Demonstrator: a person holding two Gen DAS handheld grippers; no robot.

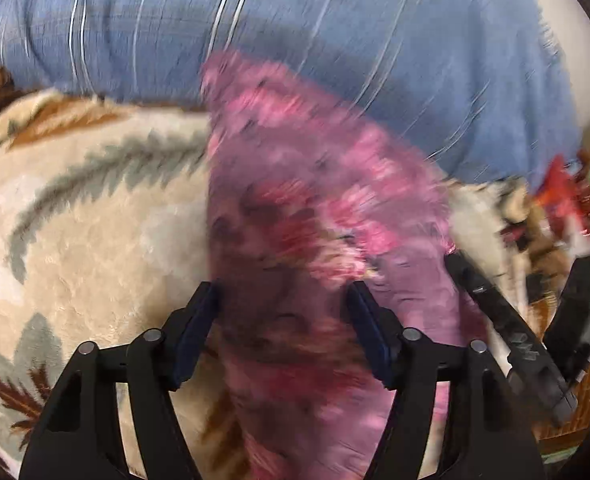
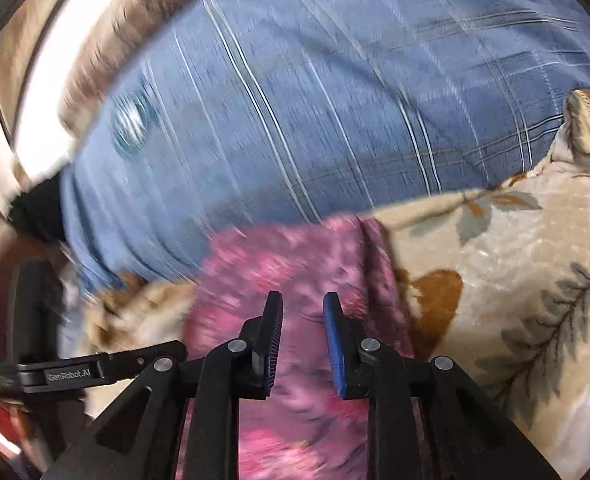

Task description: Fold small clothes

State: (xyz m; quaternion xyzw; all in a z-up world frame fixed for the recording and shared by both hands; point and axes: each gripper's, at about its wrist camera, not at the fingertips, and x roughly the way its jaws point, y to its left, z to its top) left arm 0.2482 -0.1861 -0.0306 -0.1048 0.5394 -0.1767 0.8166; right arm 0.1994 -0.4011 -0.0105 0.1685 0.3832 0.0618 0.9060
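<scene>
Early going here: the pink floral garment (image 1: 295, 216) lies rumpled on the cream leaf-print blanket (image 1: 95, 240), no tidy fold showing. Left tool (image 1: 283, 320) gapes wide, astride the cloth, gripping nothing. Right tool (image 2: 303, 320), at its three o'clock, is nearly closed; whether it pinches fabric, I cannot tell.

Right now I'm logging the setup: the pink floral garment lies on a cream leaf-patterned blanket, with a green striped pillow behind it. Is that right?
Not quite. The pillow is blue with pale stripes, not green, as the right wrist view shows. The pink floral garment does lie on the cream leaf-patterned blanket.
</scene>
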